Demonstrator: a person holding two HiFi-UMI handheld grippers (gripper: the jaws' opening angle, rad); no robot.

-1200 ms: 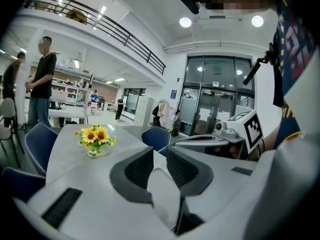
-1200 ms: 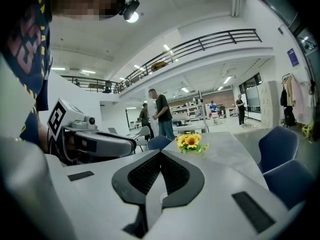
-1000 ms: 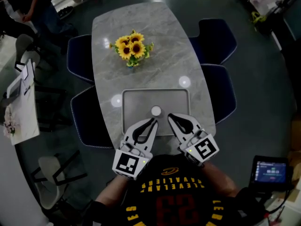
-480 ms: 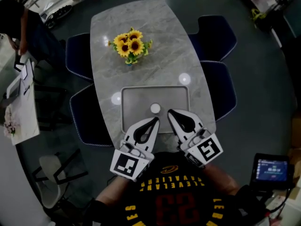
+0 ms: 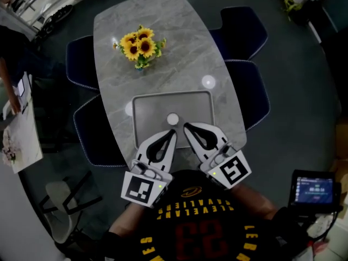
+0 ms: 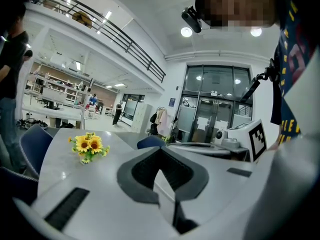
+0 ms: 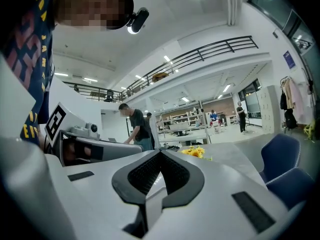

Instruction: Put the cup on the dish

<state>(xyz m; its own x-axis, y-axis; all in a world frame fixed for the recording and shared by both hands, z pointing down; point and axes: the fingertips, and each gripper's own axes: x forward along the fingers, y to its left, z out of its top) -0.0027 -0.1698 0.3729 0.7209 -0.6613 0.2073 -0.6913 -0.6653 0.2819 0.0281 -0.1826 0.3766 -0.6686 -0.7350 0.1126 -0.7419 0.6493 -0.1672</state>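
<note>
The left claw (image 5: pixel 172 132) and right claw (image 5: pixel 187 126) were pressed together, empty, hiding the tray's (image 5: pixel 148 106) near edge. A pale spot (image 5: pixel 173 118) on it was too small to make out.

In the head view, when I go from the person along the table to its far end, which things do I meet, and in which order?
left claw and right claw, side by side → grey tray → sunflowers → far end of the table
</note>
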